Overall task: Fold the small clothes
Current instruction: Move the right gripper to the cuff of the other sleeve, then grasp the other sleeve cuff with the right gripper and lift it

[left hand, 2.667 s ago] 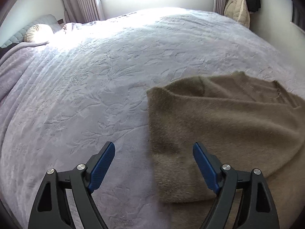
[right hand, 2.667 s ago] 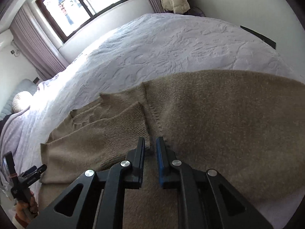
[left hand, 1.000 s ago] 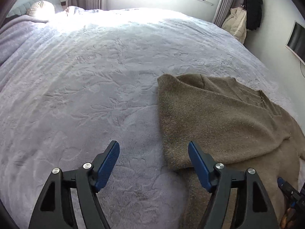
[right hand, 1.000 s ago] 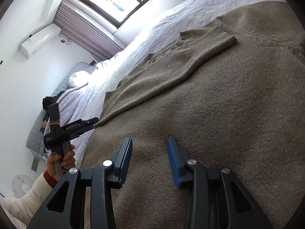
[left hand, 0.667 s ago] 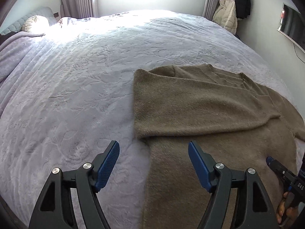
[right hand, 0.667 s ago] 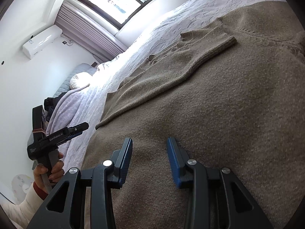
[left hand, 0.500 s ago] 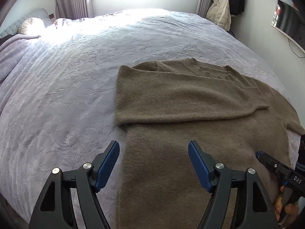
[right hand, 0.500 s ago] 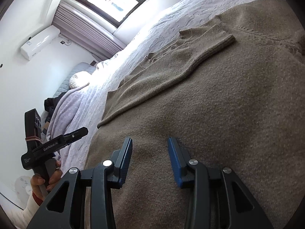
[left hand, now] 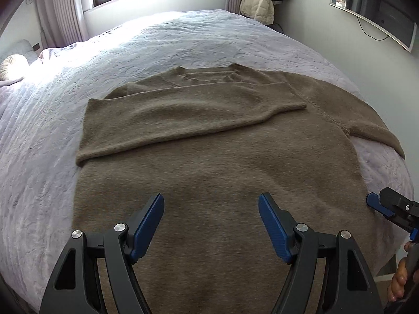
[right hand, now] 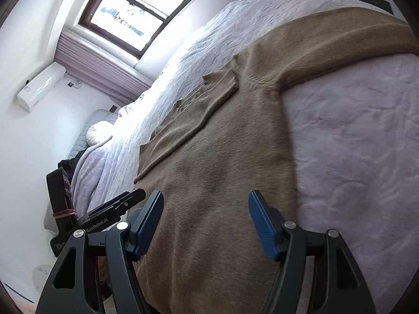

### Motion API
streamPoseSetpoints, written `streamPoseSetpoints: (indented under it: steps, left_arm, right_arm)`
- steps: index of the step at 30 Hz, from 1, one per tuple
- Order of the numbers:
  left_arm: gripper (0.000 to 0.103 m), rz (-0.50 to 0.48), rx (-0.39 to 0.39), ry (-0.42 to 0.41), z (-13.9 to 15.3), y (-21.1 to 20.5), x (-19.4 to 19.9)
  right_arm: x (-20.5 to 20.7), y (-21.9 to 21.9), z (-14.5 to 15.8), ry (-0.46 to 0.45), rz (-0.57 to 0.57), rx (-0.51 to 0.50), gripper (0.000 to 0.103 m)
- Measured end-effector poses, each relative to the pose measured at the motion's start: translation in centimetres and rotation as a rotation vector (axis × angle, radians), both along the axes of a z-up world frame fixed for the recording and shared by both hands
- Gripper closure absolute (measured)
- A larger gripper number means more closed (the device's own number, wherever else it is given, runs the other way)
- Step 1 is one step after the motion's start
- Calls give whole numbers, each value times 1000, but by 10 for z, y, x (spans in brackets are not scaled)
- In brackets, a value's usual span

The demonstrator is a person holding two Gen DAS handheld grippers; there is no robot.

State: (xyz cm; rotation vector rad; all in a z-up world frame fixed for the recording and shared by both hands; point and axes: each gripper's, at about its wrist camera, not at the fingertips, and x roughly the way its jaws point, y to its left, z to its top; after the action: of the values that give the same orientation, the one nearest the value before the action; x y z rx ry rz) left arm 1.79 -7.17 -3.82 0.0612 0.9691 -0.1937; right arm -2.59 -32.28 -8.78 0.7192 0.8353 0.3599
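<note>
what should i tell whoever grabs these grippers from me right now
Left gripper: open, holding nothing, above the sweater's lower half.
Right gripper: fingers have just been opening, nothing between them, near the sweater's right edge.
Sweater: brown, spread flat on the bed, collar toward the window.
Done: one sleeve is folded across the chest.
Left: the other sleeve is stretched out on the bed; fold it in, then fold the body.

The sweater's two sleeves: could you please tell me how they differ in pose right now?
The left sleeve is folded across the sweater's chest, lying on the body; the right sleeve stretches outward, resting on the bedspread. The left sleeve's cuff shows; the right sleeve's runs out of view. Both are brown knit, lying flat.
</note>
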Motion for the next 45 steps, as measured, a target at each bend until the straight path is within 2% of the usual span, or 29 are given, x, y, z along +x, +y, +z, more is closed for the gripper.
streamPoseSetpoints:
  steps: [8,11,14,17,19,23,26,29,32,34,36,38,39,42,45]
  left_arm:
    - [27,-53,14,43,-19,-50,-1]
    - [0,-65,1,42,-22,-60,0]
    - [0,-87,17,26,-23,-70,-1]
    - [0,-95,40,53,-30,-78,2]
    - [0,-84,40,66,-36,-79,4]
    - [0,-81,38,69,-43,-79,4]
    - [0,-93,39,66,-46,-80,5]
    - [0,-93,33,61,-49,-80,6]
    - [0,-95,30,56,-50,-80,8]
    - [0,-96,19,58,-50,-78,9]
    - [0,-98,7,63,-47,-76,9]
    - [0,-106,-15,68,-42,-72,10]
    - [0,-107,-26,64,-39,-68,12]
    - [0,-88,-49,31,-26,-53,18]
    - [0,-55,-69,6,-18,-32,25]
  right_arm:
    - [-20,-64,4,-22,-125,-14,32]
    - [-19,-88,8,-35,-172,-20,32]
    - [-16,-112,10,-44,-218,-2,32]
    - [-8,-134,9,-51,-276,36,32]
    - [-3,-150,6,-53,-324,77,32]
    - [0,-183,1,-42,-489,149,32]
    - [-5,-211,-10,-51,-613,306,32]
    - [-2,-224,-16,-72,-680,365,32]
    - [6,-233,-22,-72,-700,411,32]
    - [13,-239,-25,-69,-701,464,39]
    - [20,-242,-26,-64,-706,502,55]
    - [30,-240,-21,-75,-704,513,84]
    - [34,-234,-15,-87,-696,502,90]
    - [55,-218,15,-145,-651,435,93]
    - [89,-183,56,-215,-521,307,93]
